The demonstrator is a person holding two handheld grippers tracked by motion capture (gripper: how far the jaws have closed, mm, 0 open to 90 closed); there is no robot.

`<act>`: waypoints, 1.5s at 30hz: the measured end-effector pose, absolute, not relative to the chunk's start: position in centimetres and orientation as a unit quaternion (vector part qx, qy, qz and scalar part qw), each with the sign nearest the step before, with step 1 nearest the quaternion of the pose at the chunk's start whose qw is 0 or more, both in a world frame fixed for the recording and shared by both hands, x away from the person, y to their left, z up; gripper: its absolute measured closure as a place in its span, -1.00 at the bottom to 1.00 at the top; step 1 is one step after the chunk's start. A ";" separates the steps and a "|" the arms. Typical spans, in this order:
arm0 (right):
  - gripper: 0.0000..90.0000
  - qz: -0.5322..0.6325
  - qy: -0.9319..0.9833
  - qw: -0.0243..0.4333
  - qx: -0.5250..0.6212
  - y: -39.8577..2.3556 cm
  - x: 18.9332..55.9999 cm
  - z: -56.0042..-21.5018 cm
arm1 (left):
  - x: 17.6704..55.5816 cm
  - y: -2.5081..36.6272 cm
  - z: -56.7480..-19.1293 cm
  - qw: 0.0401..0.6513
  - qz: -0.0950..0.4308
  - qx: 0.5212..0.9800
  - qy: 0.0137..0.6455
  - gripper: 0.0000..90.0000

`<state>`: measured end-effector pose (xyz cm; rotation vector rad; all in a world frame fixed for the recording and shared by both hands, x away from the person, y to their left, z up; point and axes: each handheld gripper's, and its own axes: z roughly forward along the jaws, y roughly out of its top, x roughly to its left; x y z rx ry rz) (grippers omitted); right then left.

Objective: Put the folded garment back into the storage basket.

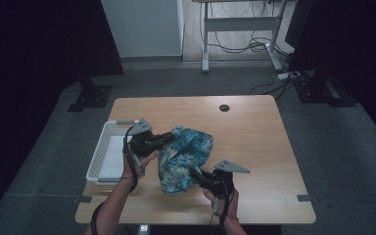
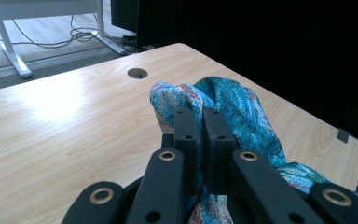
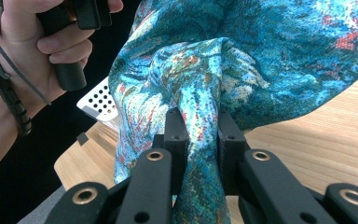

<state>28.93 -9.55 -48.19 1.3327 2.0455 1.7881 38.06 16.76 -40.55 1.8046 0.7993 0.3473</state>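
A teal patterned cloth hangs bunched between both grippers above the wooden table. My left gripper is shut on the cloth's upper left part; in the left gripper view its jaws pinch a thin fold of the cloth at the left gripper. My right gripper is shut on the cloth's lower right edge. In the right gripper view a thick twisted bunch of the cloth is clamped in the right gripper, and the other hand shows at upper left.
A white perforated basket stands at the table's left edge, beside the left hand. A round cable hole sits near the far edge. Beyond the table are a desk frame and floor cables.
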 end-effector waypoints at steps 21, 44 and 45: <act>0.73 0.591 0.682 0.054 0.428 -8.0 29.4 -47.6 | 37.9 18.8 -40.4 0.541 0.154 0.750 0.349 0.90; 0.73 0.590 0.690 0.049 0.416 -5.9 30.0 -47.0 | 37.9 21.2 -40.3 0.539 0.164 0.741 0.365 0.90; 0.73 0.590 0.690 0.047 0.416 -5.8 30.0 -46.9 | 37.9 21.3 -40.3 0.539 0.165 0.741 0.365 0.90</act>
